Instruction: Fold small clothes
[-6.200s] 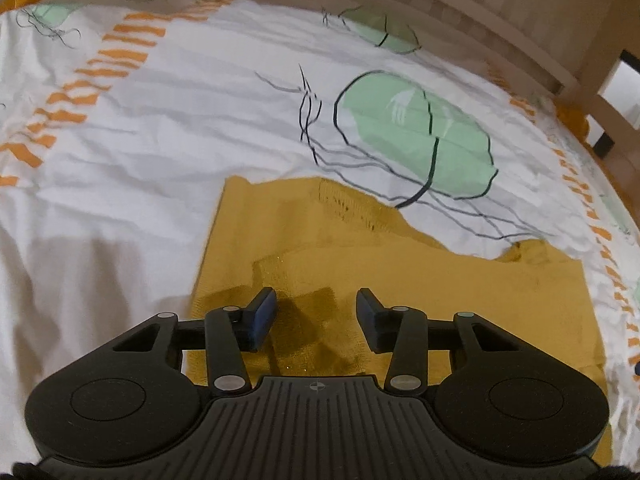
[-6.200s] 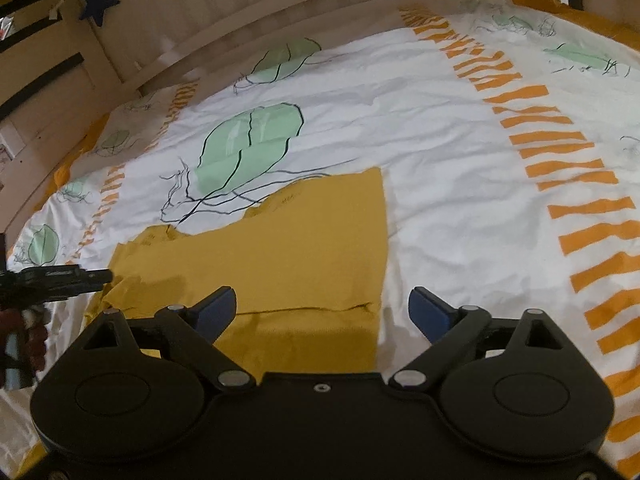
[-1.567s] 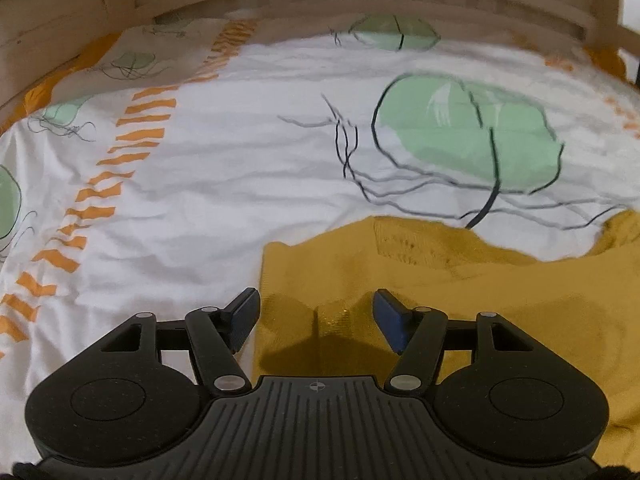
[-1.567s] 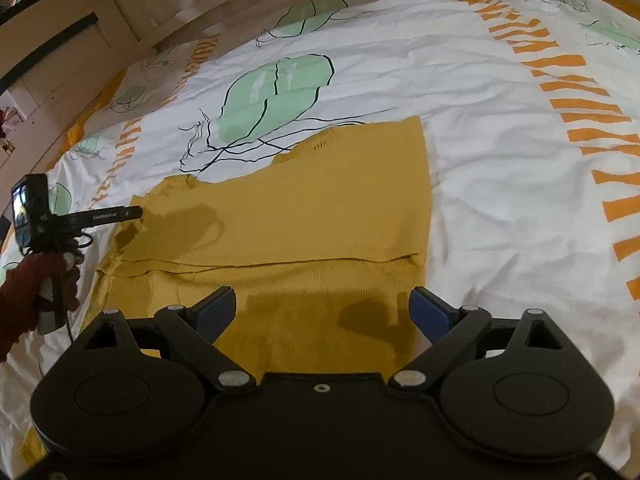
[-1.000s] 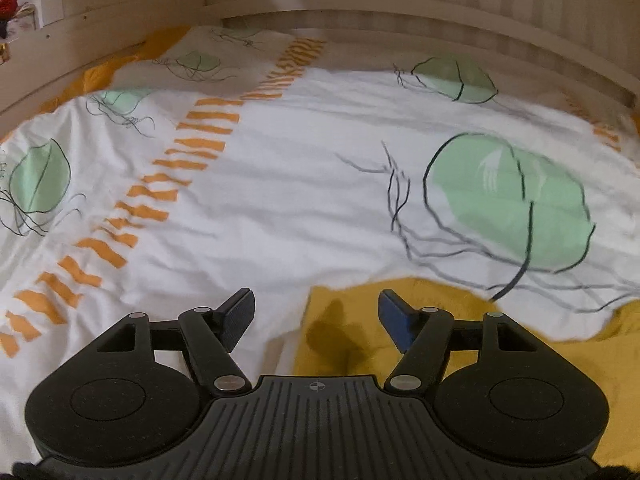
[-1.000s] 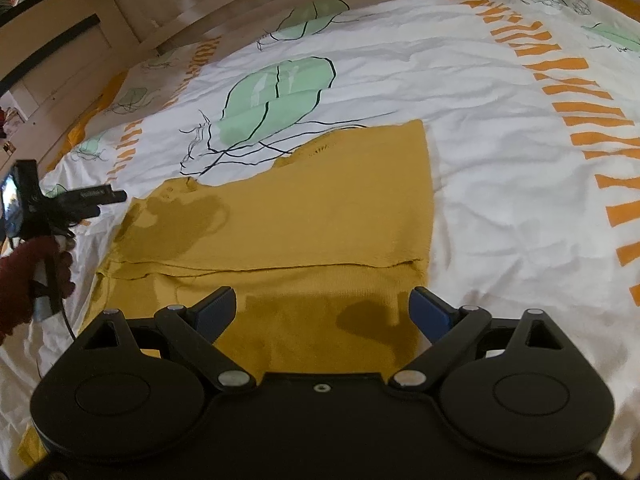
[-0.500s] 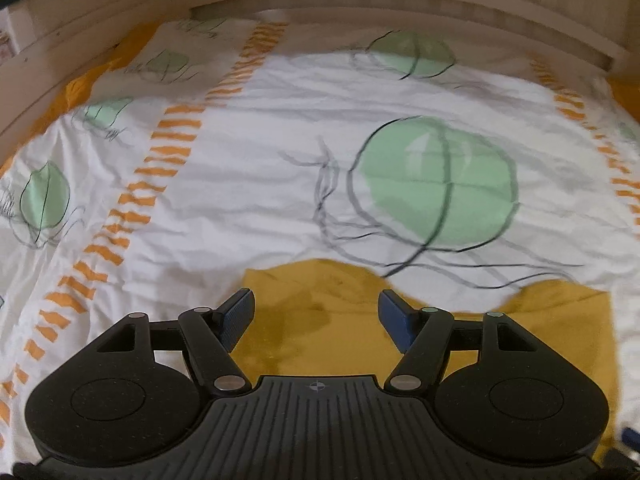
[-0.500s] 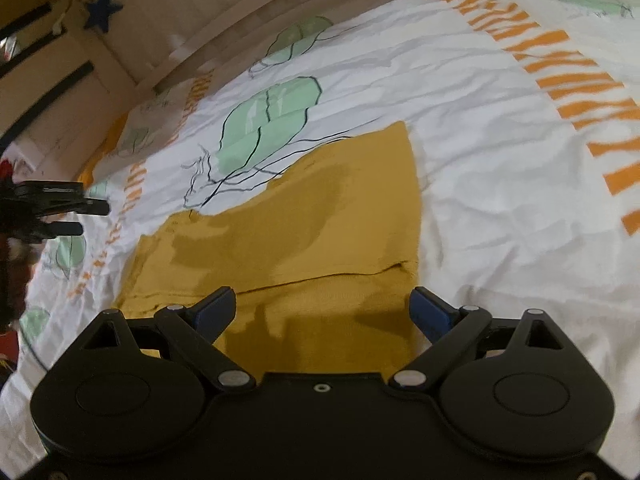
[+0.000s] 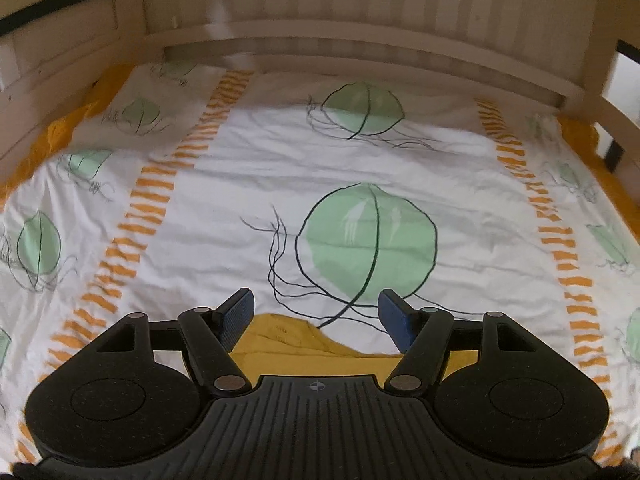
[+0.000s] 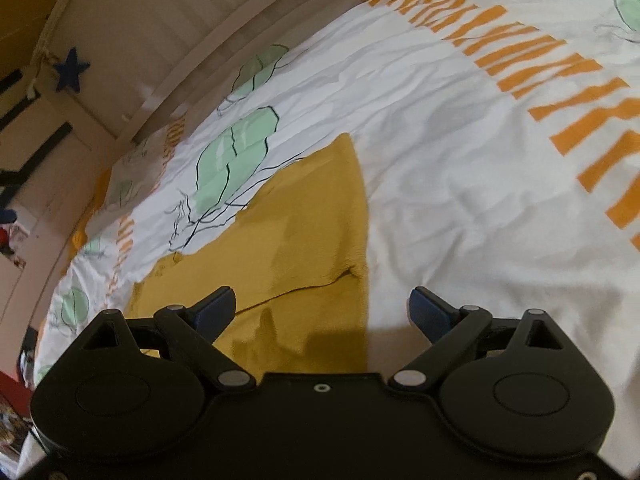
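The garment point(image 10: 304, 240) lies flat on the bed cover point(image 10: 460, 168), its lower part folded up over itself. In the right wrist view it reaches from 6 o'clock toward 12, with the headboard point(image 9: 360, 20) behind it and the star point(image 10: 71, 70) at 10 o'clock

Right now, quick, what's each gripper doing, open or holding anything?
Left gripper: open, empty, above the yellow garment.
Right gripper: open, empty, over the same garment's folded edge on the bedsheet.
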`<state>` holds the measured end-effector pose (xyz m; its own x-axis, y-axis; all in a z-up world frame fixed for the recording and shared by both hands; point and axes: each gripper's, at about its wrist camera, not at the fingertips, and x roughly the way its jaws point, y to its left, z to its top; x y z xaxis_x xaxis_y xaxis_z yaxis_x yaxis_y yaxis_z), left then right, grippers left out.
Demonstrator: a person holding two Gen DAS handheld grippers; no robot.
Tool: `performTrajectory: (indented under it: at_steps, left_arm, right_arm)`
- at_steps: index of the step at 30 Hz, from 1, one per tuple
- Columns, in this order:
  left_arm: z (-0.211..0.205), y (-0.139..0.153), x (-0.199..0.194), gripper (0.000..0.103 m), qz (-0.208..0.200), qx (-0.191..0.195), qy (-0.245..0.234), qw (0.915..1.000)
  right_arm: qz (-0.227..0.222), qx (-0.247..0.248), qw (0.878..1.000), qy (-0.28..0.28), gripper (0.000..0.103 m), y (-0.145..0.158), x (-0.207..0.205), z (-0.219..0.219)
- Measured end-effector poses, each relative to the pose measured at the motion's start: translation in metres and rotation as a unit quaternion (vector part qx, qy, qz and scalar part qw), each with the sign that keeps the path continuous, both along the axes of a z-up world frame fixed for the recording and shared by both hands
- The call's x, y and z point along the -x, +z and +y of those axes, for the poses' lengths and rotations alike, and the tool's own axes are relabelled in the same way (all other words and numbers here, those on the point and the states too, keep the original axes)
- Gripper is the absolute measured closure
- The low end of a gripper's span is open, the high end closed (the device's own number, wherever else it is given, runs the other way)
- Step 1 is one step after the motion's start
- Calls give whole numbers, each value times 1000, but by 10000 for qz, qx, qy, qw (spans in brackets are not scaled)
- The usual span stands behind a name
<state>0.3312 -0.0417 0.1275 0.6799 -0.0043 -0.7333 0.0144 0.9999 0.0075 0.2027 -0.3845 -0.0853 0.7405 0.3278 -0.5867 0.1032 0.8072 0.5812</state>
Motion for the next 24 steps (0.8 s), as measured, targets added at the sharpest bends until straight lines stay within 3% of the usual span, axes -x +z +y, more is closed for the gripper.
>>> performTrajectory:
  at_steps: [7, 14, 21, 24]
  left_arm:
    - [4, 14, 14, 36, 28, -95, -181, 9998]
    - [15, 27, 42, 36, -356, 354, -644, 9967]
    - [47, 7, 94, 35, -1040, 441, -974, 9888]
    - [67, -9, 115, 35, -1089, 517, -988, 9878]
  right_arm:
    - [-134, 143, 9998, -19, 8, 2, 6, 0]
    - [-385, 573, 9974, 215, 7, 12, 17, 14]
    - [-746, 1081, 9898, 552, 3, 32, 36, 38]
    - [-854, 1166, 9876, 614, 3, 39, 51, 48]
